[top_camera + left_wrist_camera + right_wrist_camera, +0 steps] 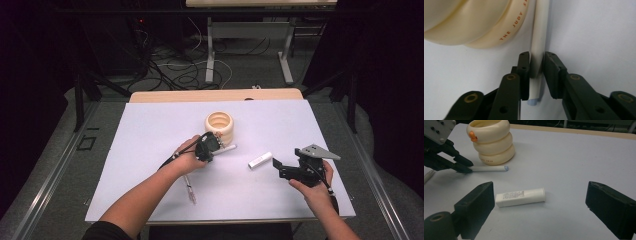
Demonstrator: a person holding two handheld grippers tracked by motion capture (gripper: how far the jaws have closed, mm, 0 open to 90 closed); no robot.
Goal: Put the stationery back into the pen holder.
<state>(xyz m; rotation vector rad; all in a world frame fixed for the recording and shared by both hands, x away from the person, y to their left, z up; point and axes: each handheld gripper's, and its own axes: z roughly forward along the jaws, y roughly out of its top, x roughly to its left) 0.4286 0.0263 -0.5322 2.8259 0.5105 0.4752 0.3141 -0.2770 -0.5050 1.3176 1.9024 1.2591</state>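
Beside the cream cup (219, 127) on the white table (150, 130), a slim white stick (539, 45), probably a pen or marker, lay flat, and the left gripper (537, 65) had its jaws clamped on it near the bluish end. It looked light, stiff and smooth, so it would likely slip or swivel if pinched at the very tip; a hold nearer the middle seemed safer. The right gripper (537, 202) stood wide apart and held nothing, with a stubby white tube (520, 197) lying between its jaws, untouched. Print on that tube was too small to read. Another thin pen (189, 188) near the left forearm was hard to make out.
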